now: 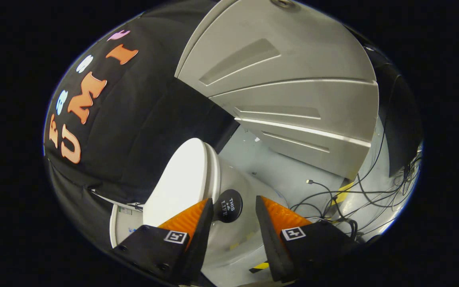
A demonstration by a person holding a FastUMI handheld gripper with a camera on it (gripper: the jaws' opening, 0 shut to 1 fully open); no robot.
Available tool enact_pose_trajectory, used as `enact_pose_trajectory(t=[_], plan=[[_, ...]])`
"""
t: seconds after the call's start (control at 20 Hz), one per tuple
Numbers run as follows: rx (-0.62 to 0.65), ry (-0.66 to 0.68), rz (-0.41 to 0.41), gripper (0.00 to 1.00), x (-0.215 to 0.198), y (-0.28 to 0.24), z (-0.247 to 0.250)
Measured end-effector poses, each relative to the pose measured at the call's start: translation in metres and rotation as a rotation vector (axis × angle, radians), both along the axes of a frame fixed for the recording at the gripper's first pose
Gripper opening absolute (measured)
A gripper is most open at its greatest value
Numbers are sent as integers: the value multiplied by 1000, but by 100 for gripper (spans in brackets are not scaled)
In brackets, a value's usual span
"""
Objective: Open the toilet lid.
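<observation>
Toilet lid (181, 179), one, stands raised beside one black knob (229, 205); gripper (234, 217) fingers spread, empty.

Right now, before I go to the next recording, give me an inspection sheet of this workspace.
Surface: pale grey floor, with yellow-black tape near the cables.
Job's things: white toilet; its lid looks raised, edge-on just beyond the left finger.
Clutter: round black knob with a label, just ahead of the fingers, between their tips.
Gripper: gripper open, fingers apart and pressing on nothing; the left fingertip lies close beside the lid's edge, contact unclear.
Cables: loose black cables tangled on the floor beyond the right finger.
Surroundings: grey panelled wall behind; black cloth wall beside the toilet.
</observation>
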State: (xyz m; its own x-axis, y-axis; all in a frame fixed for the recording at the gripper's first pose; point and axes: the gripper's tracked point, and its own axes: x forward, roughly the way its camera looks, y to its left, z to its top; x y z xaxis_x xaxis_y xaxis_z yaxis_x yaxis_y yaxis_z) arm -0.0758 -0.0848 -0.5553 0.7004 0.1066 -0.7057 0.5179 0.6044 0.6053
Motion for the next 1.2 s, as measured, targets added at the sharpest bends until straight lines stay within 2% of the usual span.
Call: enact_pose_trajectory(t=[0.05,0.1,0.35,0.4,0.5,0.55,0.8,0.85,1.2], plan=[[28,0,-21,41,2,4,0],[27,-3,-26,38,2,0,2],[53,-12,-24,33,0,3,7],[47,-23,-31,27,1,-1,7],[60,-37,-64,26,7,-5,12],[56,-32,-65,17,7,-2,12],[-26,-43,-97,17,13,-5,14],[-22,-41,-126,9,11,-5,21],[-86,-92,-136,8,26,-6,40]])
